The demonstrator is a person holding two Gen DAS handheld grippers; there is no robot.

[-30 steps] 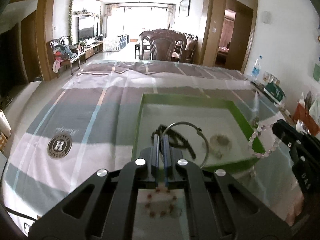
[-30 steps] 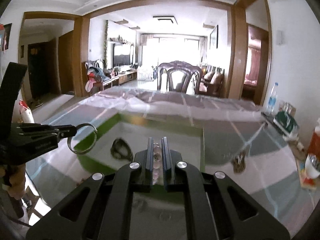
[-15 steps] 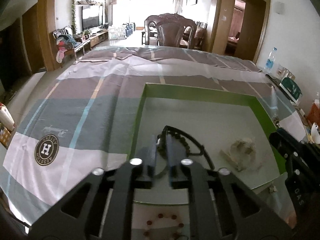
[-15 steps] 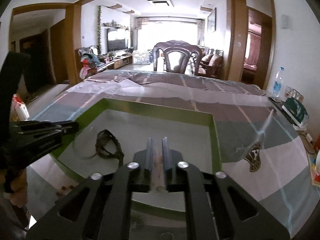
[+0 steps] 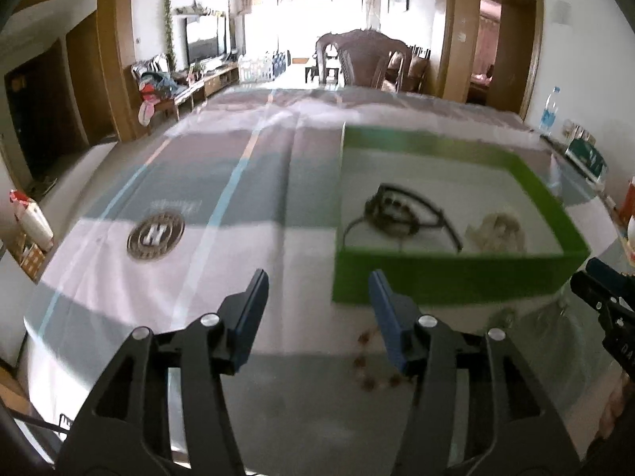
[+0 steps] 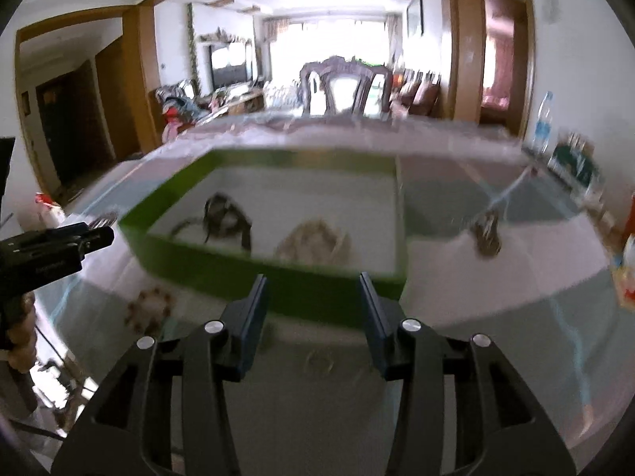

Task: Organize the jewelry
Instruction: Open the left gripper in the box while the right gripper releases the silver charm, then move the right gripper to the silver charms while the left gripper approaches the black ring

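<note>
A green box (image 5: 456,281) with a white floor sits on the table, also in the right wrist view (image 6: 278,277). Inside lie a dark bead bracelet with a metal ring (image 5: 401,214) and a pale bead bracelet (image 5: 500,230); both show in the right wrist view (image 6: 226,218) (image 6: 313,242). A red-brown bead bracelet (image 5: 373,369) lies on the table in front of the box, by my left gripper's right finger; it also shows in the right wrist view (image 6: 149,307). My left gripper (image 5: 317,301) is open and empty. My right gripper (image 6: 313,301) is open and empty before the box's near wall.
A striped cloth with a round logo (image 5: 155,235) covers the table. A small dark jewelry piece (image 6: 488,234) lies on the cloth right of the box. A water bottle (image 5: 549,113) and small items stand at the table's right edge. A wooden chair (image 5: 365,59) stands beyond.
Both grippers have opened and pulled back from the box. The metal ring and the pale bead bracelet, held a second ago, now lie inside the box.
</note>
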